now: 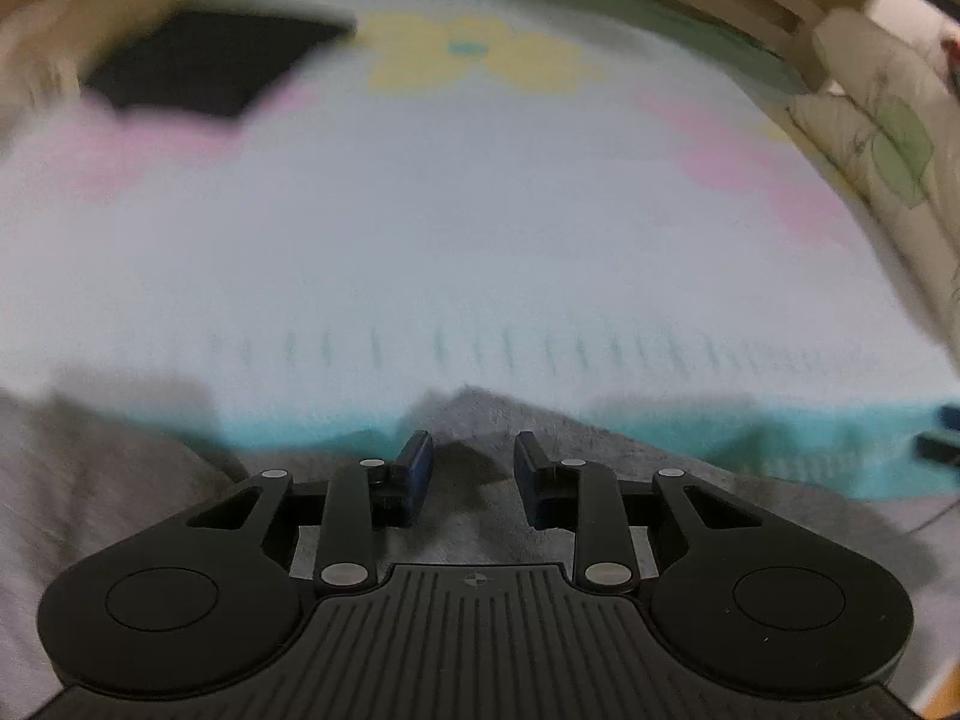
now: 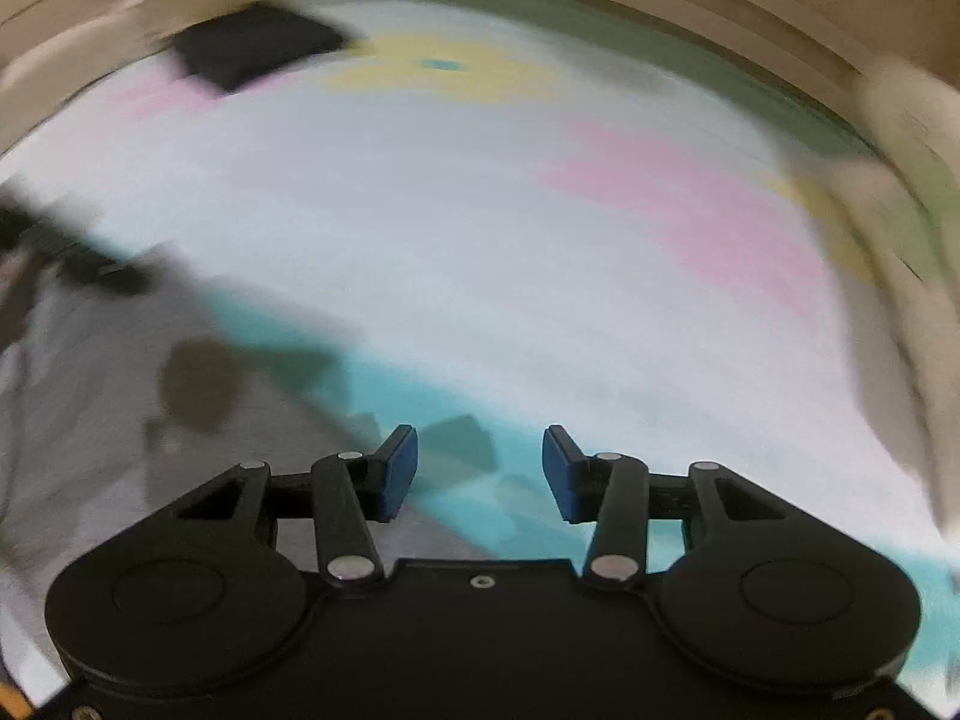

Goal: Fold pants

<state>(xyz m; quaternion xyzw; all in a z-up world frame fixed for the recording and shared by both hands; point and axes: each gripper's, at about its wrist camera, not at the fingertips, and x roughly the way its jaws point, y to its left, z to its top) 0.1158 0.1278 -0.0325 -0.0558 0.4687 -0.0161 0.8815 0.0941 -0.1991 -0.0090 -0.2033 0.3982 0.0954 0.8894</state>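
Note:
Grey pants [image 1: 108, 480] lie on a white mat with a teal border, along the near edge in the left wrist view. My left gripper [image 1: 474, 474] is open just above the grey fabric, with a raised peak of cloth between its fingers; nothing is gripped. In the right wrist view the grey pants [image 2: 90, 420] lie at the left. My right gripper [image 2: 480, 474] is open and empty over the teal border [image 2: 420, 396], to the right of the pants. Both views are motion-blurred.
The mat [image 1: 480, 240] has pink and yellow flower prints. A black folded item [image 1: 210, 60] lies at its far left, also in the right wrist view [image 2: 252, 51]. A wooden frame [image 1: 750, 6] runs behind. A patterned cushion [image 1: 888, 138] sits at right.

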